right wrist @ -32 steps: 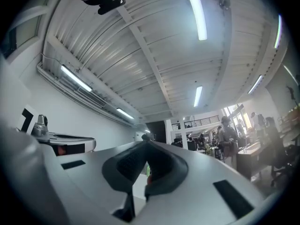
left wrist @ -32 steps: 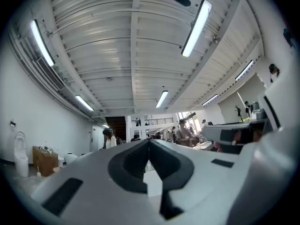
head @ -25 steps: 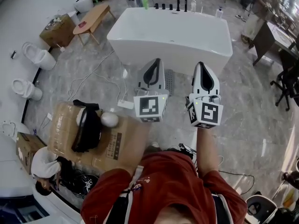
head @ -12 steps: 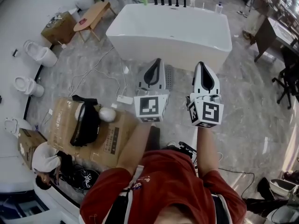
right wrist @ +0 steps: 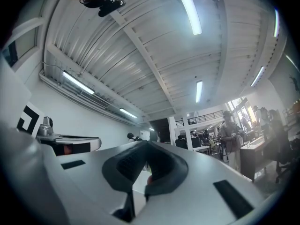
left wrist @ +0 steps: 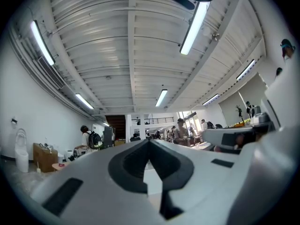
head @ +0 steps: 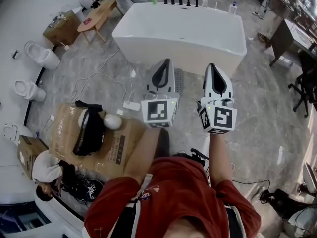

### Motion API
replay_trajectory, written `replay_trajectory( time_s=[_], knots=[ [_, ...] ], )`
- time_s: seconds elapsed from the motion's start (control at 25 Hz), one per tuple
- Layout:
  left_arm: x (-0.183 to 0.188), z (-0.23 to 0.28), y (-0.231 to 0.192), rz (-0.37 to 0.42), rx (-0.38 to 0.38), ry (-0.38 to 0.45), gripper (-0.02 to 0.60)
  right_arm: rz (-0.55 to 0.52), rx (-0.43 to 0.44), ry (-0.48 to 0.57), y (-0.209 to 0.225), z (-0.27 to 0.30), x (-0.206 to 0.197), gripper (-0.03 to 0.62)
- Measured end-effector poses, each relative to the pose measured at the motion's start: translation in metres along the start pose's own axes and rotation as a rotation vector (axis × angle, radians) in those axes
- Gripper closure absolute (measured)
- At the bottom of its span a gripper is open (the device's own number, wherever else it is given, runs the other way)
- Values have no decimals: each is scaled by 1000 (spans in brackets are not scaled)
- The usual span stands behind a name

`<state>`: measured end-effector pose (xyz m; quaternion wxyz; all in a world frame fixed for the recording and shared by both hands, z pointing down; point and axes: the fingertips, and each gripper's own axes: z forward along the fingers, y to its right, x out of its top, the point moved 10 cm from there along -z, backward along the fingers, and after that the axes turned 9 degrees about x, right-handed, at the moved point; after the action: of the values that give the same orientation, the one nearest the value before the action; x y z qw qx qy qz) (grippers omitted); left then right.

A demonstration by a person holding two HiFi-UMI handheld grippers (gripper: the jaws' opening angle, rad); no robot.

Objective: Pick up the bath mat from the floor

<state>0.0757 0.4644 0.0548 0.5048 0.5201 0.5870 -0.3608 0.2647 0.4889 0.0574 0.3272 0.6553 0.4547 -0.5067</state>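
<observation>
In the head view I hold both grippers up side by side at chest height, tips pointing away from me toward the tub. My left gripper (head: 162, 63) and right gripper (head: 213, 67) are both shut with nothing between the jaws. A grey bath mat (head: 179, 85) lies on the marble floor at the foot of the white bathtub (head: 183, 31); it shows between the two grippers, and the left one hides most of it. The left gripper view shows closed jaws (left wrist: 150, 142) against the ceiling and a far hall. The right gripper (right wrist: 147, 144) points the same way.
A cardboard box (head: 121, 150) with a black bag (head: 88, 133) and a white ball on it stands at my left. Toilets (head: 42, 57) line the left wall. White cables (head: 99, 81) trail across the floor. A wooden table (head: 99, 15) and a desk (head: 285, 38) flank the tub.
Both grippers have risen slightly in the head view and stay shut. The head camera has shifted a little, and a person has come into view at the top left near the wooden table.
</observation>
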Motion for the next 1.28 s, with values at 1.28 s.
replay_trajectory(
  time_s=[1.28],
  knots=[
    [-69,202,-206,-72,52,-41,566,-33,35,-62,-52,288,-70,583]
  ],
)
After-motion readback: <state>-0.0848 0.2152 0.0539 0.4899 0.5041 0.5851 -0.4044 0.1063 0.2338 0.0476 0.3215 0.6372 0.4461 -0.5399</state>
